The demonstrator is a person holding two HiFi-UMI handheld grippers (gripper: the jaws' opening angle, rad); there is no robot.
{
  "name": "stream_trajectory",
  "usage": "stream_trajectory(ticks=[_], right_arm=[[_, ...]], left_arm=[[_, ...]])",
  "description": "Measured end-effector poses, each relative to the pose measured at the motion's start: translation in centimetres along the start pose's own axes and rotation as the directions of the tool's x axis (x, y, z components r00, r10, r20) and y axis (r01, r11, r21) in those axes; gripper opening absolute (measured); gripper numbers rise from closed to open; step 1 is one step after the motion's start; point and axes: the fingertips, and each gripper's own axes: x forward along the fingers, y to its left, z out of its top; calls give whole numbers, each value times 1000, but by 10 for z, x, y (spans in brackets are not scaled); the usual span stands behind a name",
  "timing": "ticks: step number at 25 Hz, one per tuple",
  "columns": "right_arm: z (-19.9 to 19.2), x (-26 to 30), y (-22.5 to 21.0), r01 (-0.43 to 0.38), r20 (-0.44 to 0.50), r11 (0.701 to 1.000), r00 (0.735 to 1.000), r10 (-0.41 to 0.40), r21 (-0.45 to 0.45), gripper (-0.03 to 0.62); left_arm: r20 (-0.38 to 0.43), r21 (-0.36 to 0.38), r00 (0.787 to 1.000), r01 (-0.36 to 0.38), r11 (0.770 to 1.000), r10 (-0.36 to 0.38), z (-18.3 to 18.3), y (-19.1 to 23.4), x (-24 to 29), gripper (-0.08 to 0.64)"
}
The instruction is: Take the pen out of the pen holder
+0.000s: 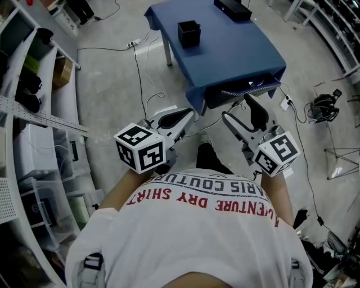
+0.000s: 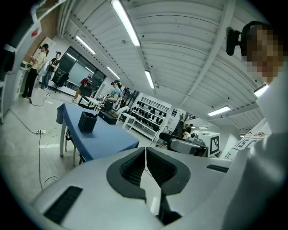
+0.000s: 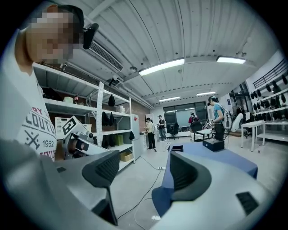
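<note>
The black square pen holder (image 1: 189, 32) stands on the blue table (image 1: 236, 53), near its far left part; from here I cannot make out a pen in it. Both grippers hang in front of the person's chest, well short of the table. My left gripper (image 1: 189, 115) is shut with nothing between its pads. My right gripper (image 1: 236, 107) is open and empty. In the left gripper view the pen holder (image 2: 87, 121) is small and far beyond the shut left gripper (image 2: 145, 155). The right gripper (image 3: 144, 168) frames the table's near corner, with the pen holder (image 3: 177, 148) tiny behind.
A black box (image 1: 232, 9) lies at the table's far edge. Cables (image 1: 140, 73) trail over the floor left of the table. Shelving (image 1: 28, 112) with bins lines the left side. Several people (image 3: 150, 132) stand far off in the hall.
</note>
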Motion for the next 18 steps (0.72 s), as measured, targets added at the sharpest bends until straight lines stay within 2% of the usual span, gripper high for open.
stream_trajectory(ticks=[6,18], right_arm=[[6,43,-43,-38,5,999,999,38,5,333],[19,146,-163,-162,-18,985,986,163,50,333]], left_arm=[[16,-8,998,-58,998,59,23,36,26,32],[22,-53,981,-189,981,190,91,116,115,32]])
